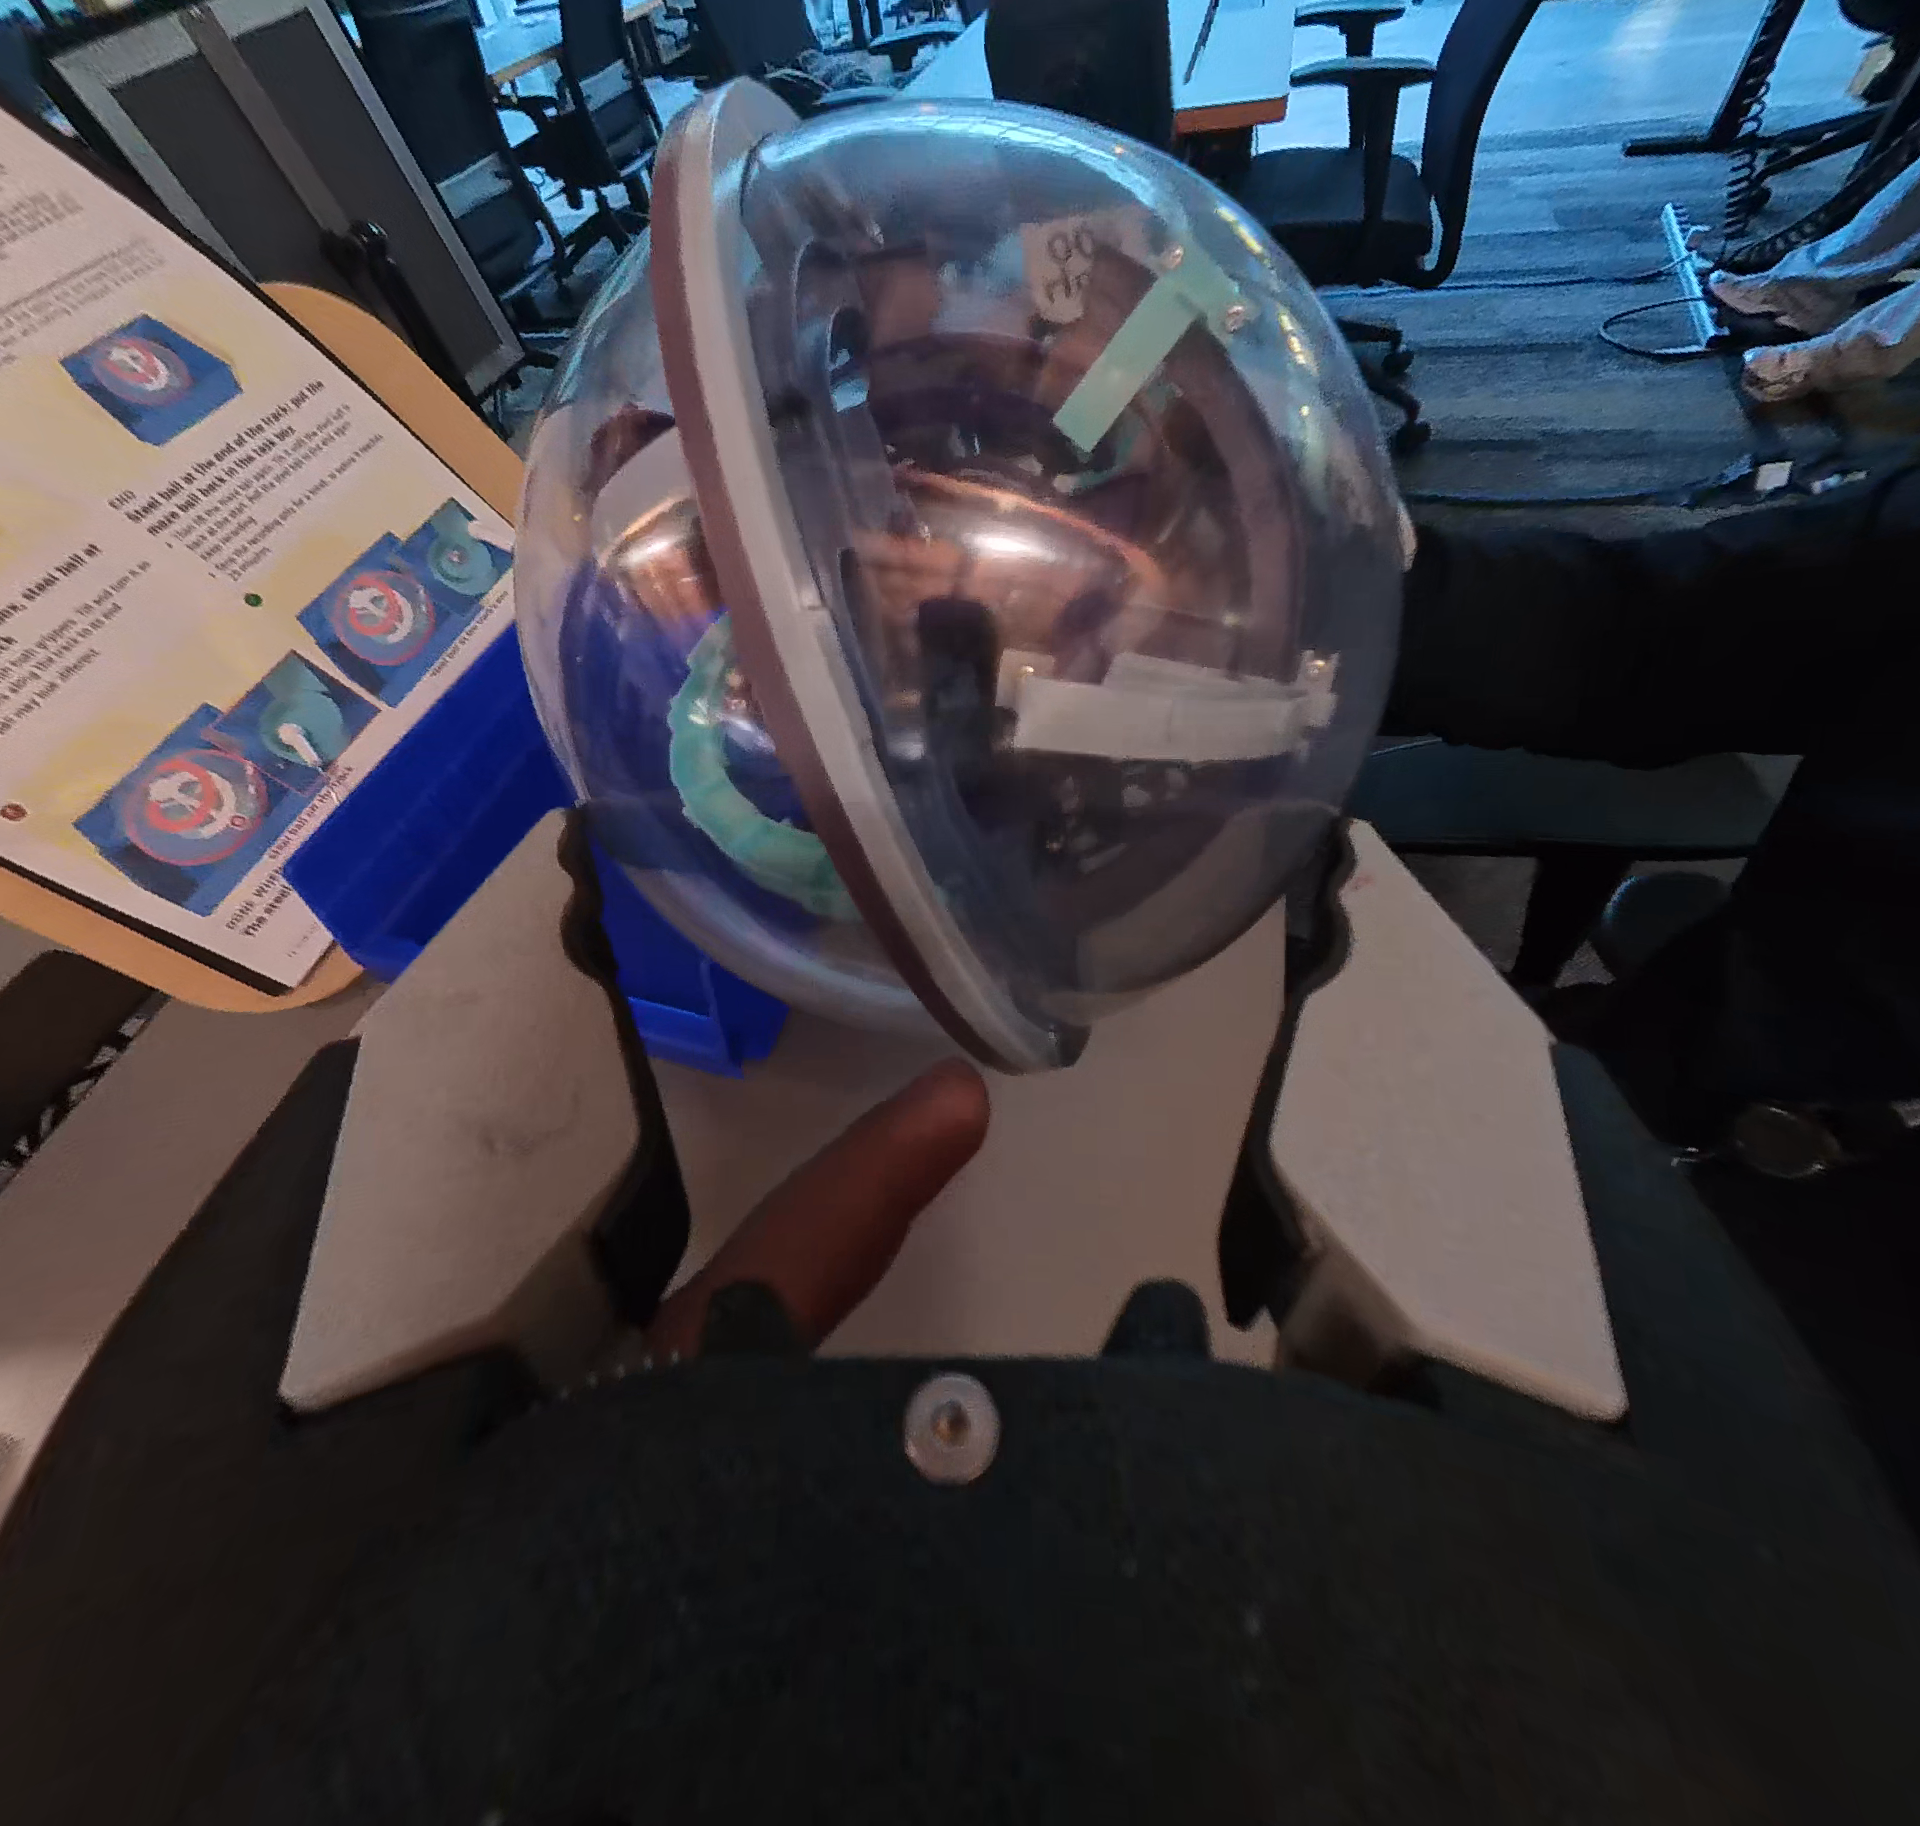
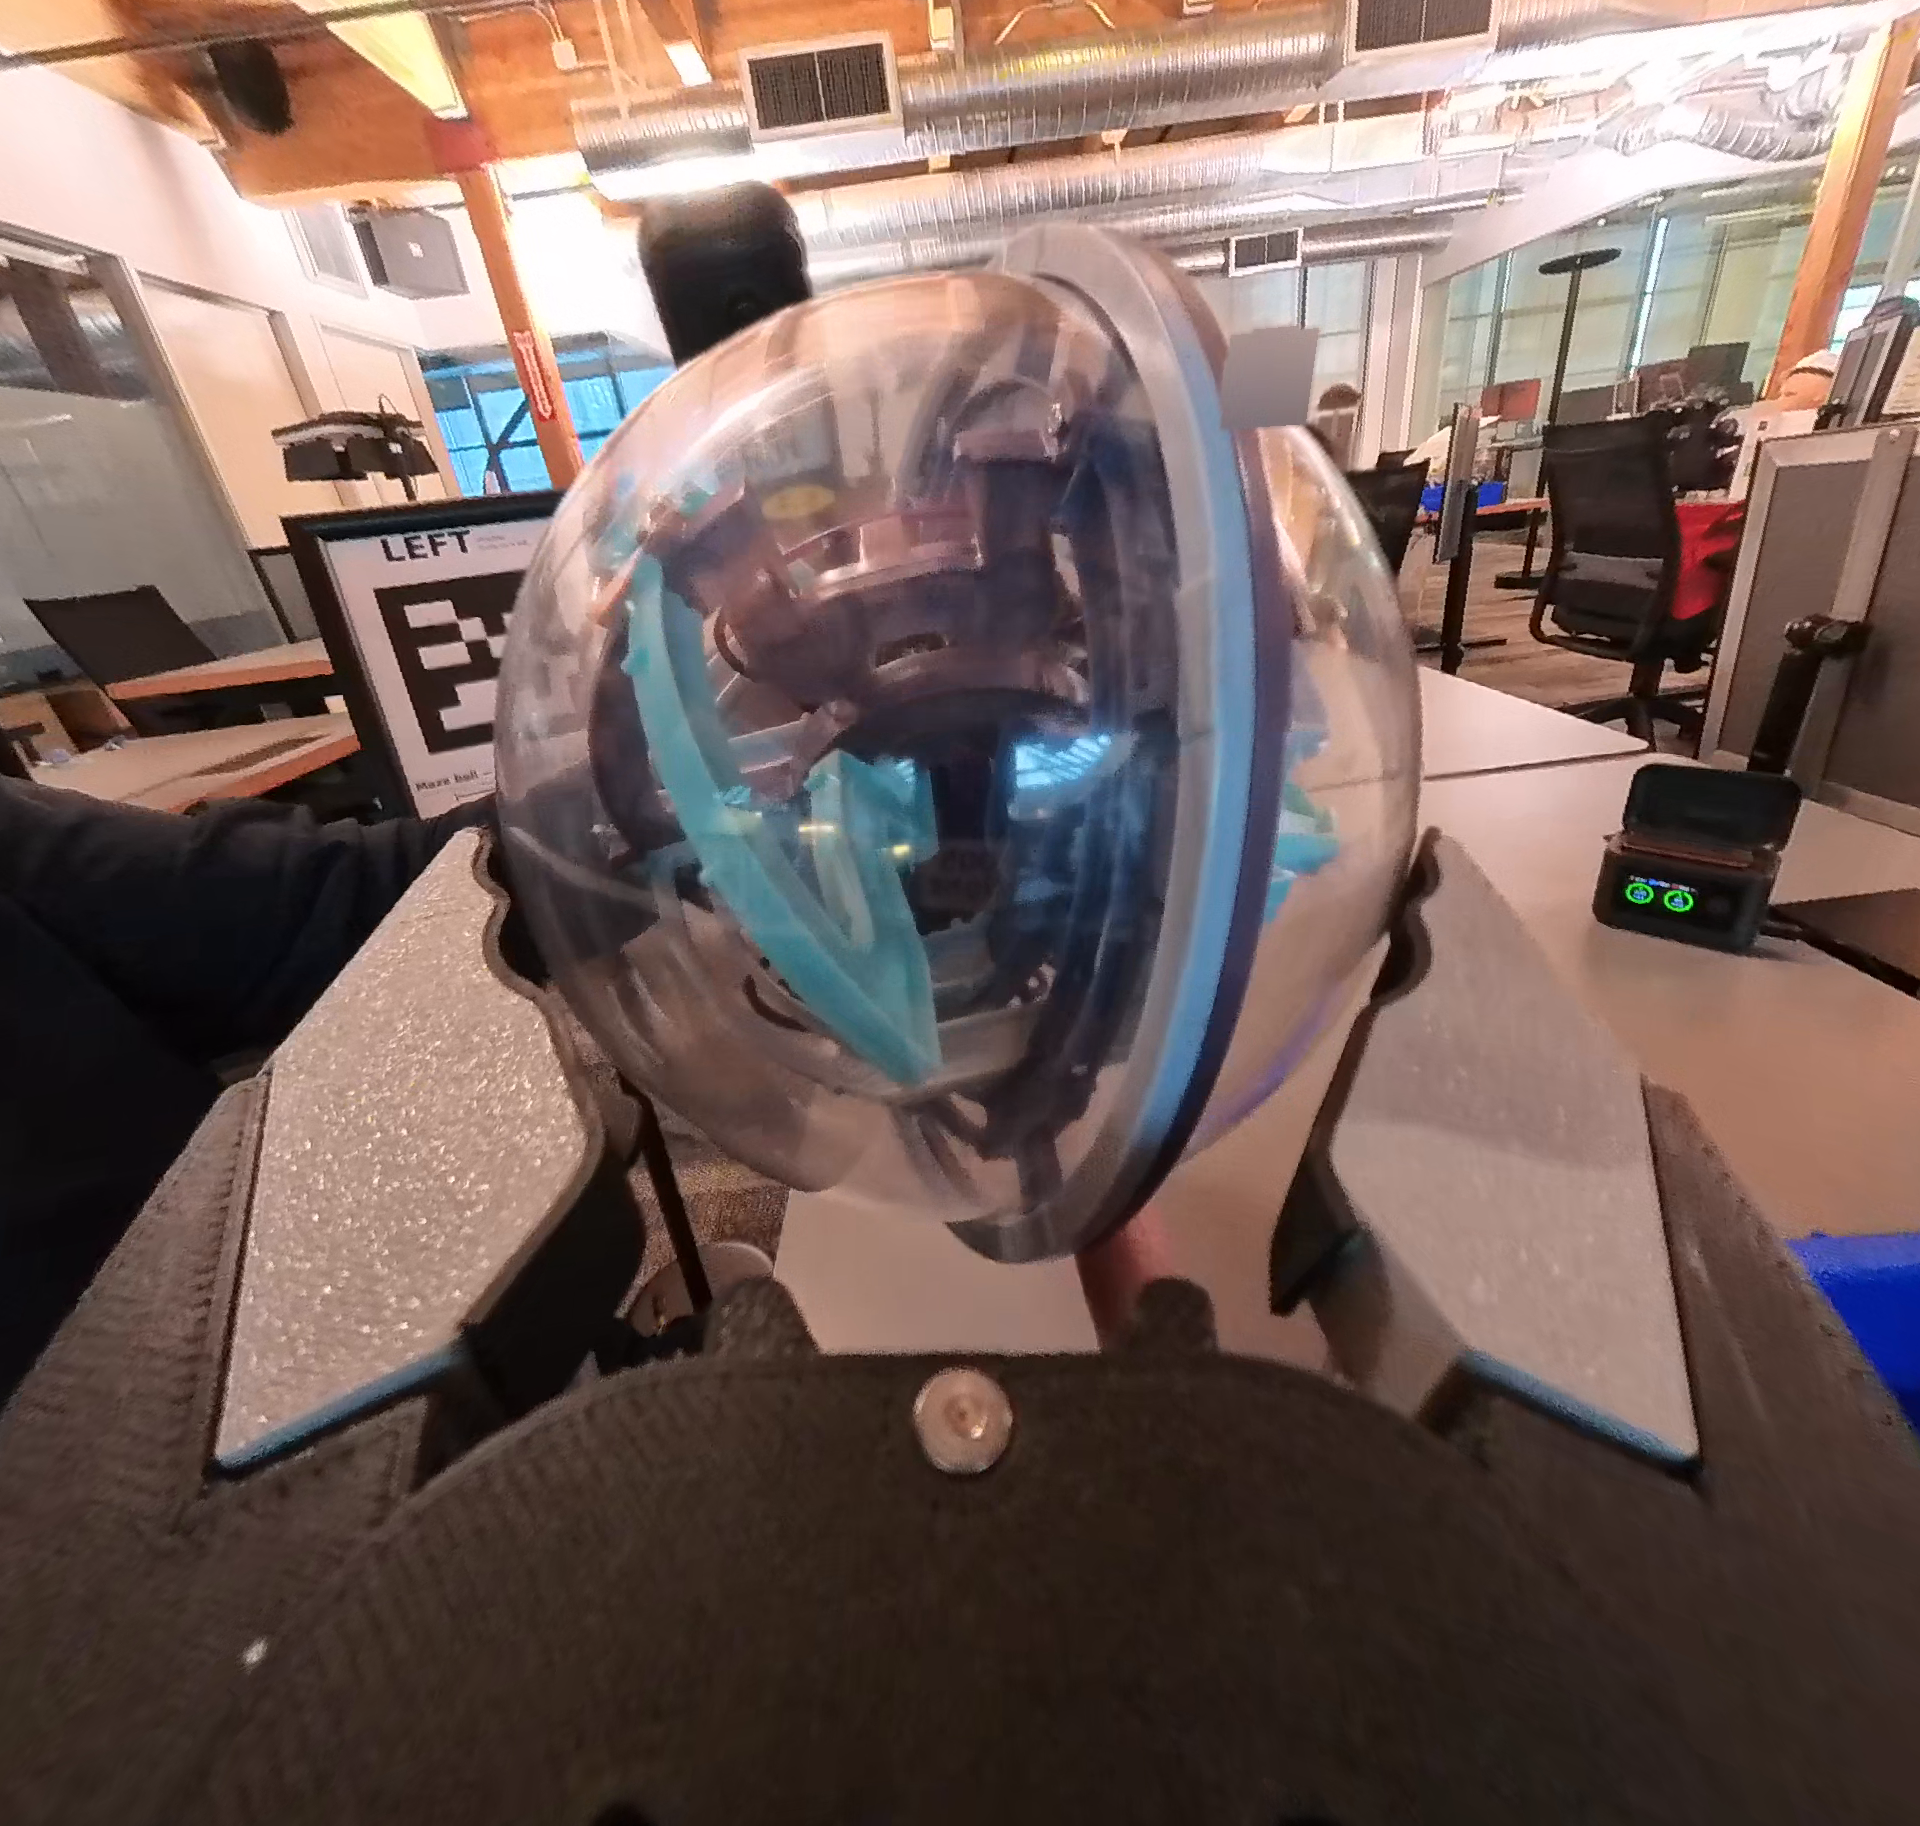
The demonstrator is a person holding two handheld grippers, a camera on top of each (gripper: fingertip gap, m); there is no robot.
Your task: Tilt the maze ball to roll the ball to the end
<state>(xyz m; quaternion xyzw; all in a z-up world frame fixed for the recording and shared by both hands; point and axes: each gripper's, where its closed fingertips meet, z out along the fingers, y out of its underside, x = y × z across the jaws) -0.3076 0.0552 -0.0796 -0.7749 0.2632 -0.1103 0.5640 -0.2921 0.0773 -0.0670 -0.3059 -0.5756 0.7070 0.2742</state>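
Gripping the maze ball from 2 sides: left hand-held gripper and right hand-held gripper both clamp it, lifted above the tabletop and blue bin. Mid-tilt step, likely; inner steel ball not visible. Next needs slow, small tilts.

This is a big open office. There are many black office chairs pushed up to long desks in rows, and grey divider panels stand between some of the desks. Up above are wooden beams, shiny silver air pipes and vents, and far off there are big windows and a glass-walled room like you see at work places.
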